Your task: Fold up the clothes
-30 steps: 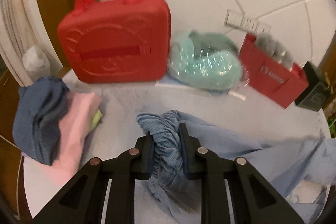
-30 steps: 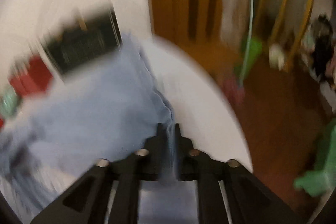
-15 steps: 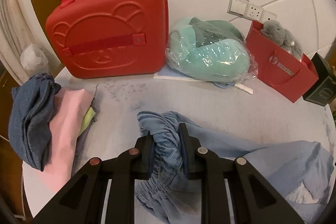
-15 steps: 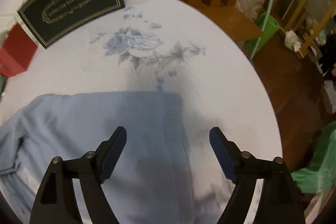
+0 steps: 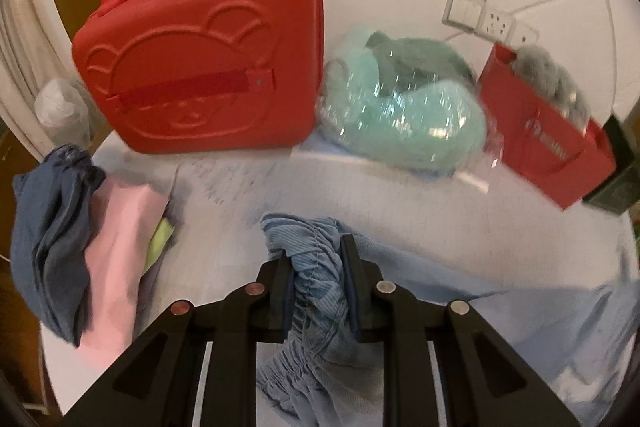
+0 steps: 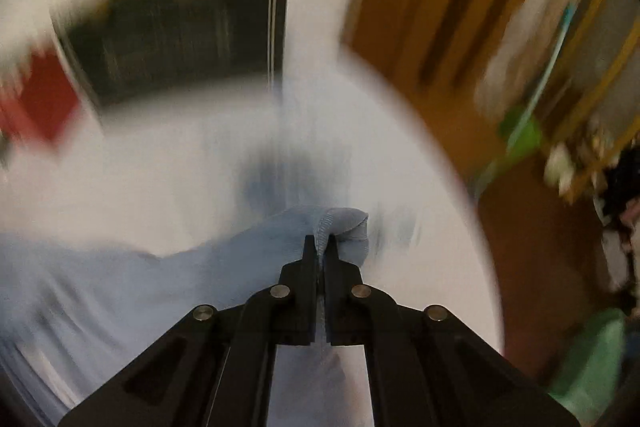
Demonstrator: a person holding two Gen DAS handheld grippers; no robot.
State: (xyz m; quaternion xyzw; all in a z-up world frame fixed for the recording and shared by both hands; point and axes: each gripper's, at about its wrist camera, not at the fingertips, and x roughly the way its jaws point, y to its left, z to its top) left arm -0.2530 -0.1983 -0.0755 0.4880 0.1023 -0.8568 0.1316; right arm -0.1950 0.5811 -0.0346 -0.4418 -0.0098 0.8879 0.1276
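A light blue garment (image 5: 460, 291) lies spread over the round white table (image 5: 224, 211). My left gripper (image 5: 317, 259) is shut on its gathered, elastic waistband (image 5: 308, 239), which bunches up between the pads. In the right wrist view the picture is blurred by motion. There my right gripper (image 6: 320, 247) is shut on the hemmed corner of the same light blue garment (image 6: 340, 223), lifted a little off the table, with the cloth trailing away to the left.
A red hard case (image 5: 200, 67), a bagged teal cushion (image 5: 400, 115), a red paper bag (image 5: 544, 147) and a dark box (image 6: 180, 35) stand along the table's back. A pile of dark blue and pink clothes (image 5: 80, 251) lies at left. The table's edge (image 6: 472, 187) drops to a wooden floor.
My right gripper, open above the flat cloth half a second ago, has shut on the garment's corner and is moving with it. The left gripper keeps its hold and has shifted slightly.
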